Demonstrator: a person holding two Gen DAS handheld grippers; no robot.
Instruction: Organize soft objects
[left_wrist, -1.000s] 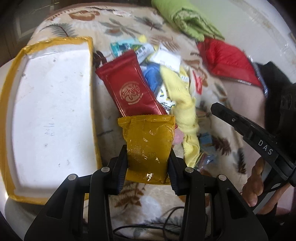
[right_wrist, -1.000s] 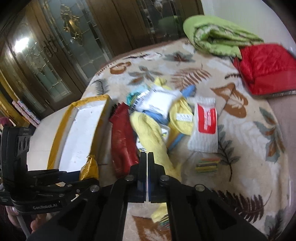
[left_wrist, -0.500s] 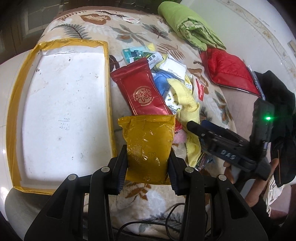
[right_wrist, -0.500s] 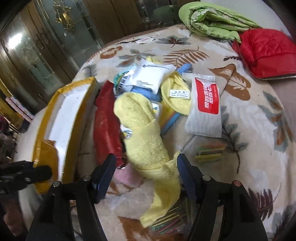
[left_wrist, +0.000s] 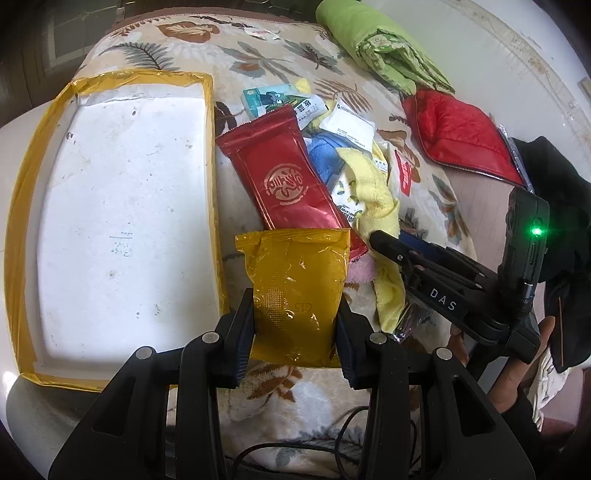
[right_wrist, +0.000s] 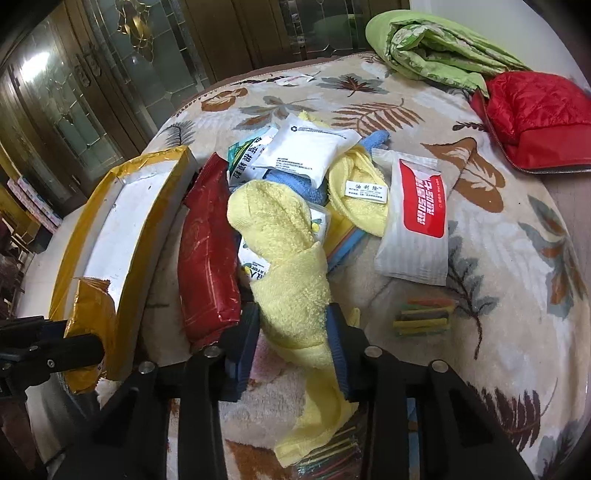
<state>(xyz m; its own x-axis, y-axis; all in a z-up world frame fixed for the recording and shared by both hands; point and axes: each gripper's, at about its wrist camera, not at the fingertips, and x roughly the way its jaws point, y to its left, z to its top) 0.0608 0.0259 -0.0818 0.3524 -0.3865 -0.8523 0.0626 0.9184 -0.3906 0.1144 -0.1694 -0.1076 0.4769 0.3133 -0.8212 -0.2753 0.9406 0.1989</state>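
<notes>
My left gripper (left_wrist: 295, 317) is shut on a gold foil packet (left_wrist: 295, 280) and holds it just above the leaf-patterned blanket, beside the white foam tray (left_wrist: 110, 203) with a yellow taped rim. A red foil packet (left_wrist: 288, 181) lies past it. In the right wrist view my right gripper (right_wrist: 293, 332) straddles a yellow towel (right_wrist: 280, 236). Its jaws are closing, and both pads press the towel's middle fold. The right gripper (left_wrist: 391, 243) also shows at the right of the left wrist view, down at the pile.
The pile holds a blue cloth (right_wrist: 295, 184), a white sachet (right_wrist: 306, 151), a second yellow cloth (right_wrist: 358, 192) and a white-and-red pouch (right_wrist: 417, 218). Coloured sticks (right_wrist: 424, 317) lie to the right. A green blanket (right_wrist: 436, 48) and red quilted bag (right_wrist: 535, 110) sit at the back.
My right gripper went from shut to wide open, sank onto the yellow towel and narrowed around it. My left gripper kept its hold on the gold packet.
</notes>
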